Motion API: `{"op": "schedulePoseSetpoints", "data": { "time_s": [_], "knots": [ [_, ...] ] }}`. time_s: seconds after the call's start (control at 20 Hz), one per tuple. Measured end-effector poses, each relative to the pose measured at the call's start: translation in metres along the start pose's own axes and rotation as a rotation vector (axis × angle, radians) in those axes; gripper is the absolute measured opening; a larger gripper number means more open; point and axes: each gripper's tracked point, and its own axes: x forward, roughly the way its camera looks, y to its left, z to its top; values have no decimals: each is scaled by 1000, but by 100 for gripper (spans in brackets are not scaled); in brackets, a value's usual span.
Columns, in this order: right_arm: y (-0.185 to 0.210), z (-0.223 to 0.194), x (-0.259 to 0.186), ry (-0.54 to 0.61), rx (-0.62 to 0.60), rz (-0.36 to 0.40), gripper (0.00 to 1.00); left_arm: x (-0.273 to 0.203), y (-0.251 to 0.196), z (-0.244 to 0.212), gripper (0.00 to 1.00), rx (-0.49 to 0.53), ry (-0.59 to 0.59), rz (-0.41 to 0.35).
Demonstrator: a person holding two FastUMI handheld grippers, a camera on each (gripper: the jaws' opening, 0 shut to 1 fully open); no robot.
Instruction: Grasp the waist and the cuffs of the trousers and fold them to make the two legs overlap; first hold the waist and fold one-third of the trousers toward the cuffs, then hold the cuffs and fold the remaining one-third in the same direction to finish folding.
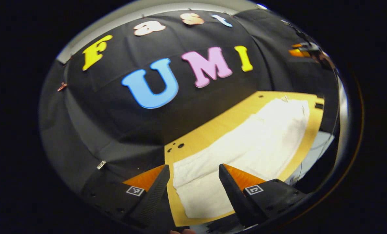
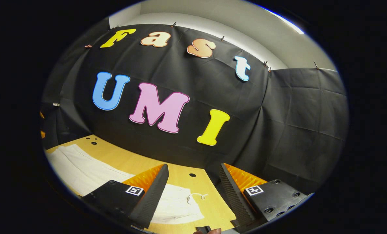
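Observation:
White trousers [image 1: 245, 146] lie flat and stretched out on the yellow table [image 1: 209, 130]. In the left gripper view their near end lies just beyond and below my open left gripper [image 1: 193, 166], which hovers above it with nothing between its fingers. In the right gripper view the waist end of the trousers [image 2: 177, 203], with a white drawstring [image 2: 196, 196], lies under my right gripper [image 2: 193, 165]. That gripper is open too and holds nothing. The rest of the trousers [image 2: 79, 169] runs off to the left.
The black cloth wall stands close behind the table's far edge. Small round holes [image 1: 180, 145] mark the tabletop [image 2: 131, 159] near its corners. An orange and dark object [image 1: 302, 50] shows at the far right, above the trousers' far end. Grey floor [image 1: 313, 152] lies past the table's right edge.

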Motion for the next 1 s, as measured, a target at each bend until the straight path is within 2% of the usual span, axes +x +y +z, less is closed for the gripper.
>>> {"op": "schedulePoseSetpoints", "data": {
  "time_s": [0.2,0.55,0.75,1.0],
  "knots": [
    [0,-11,-2,35,-23,-15,97,16,-28,-73,96,185,119,-162],
    [4,-32,-8,94,-67,-43,97,30,-64,-174,96,364,291,-394],
    [4,-47,-11,135,-90,-49,97,42,-63,-214,96,422,368,-442],
    [0,-60,-13,168,-106,-56,97,66,-49,-211,95,493,374,-461]
  ]
}}
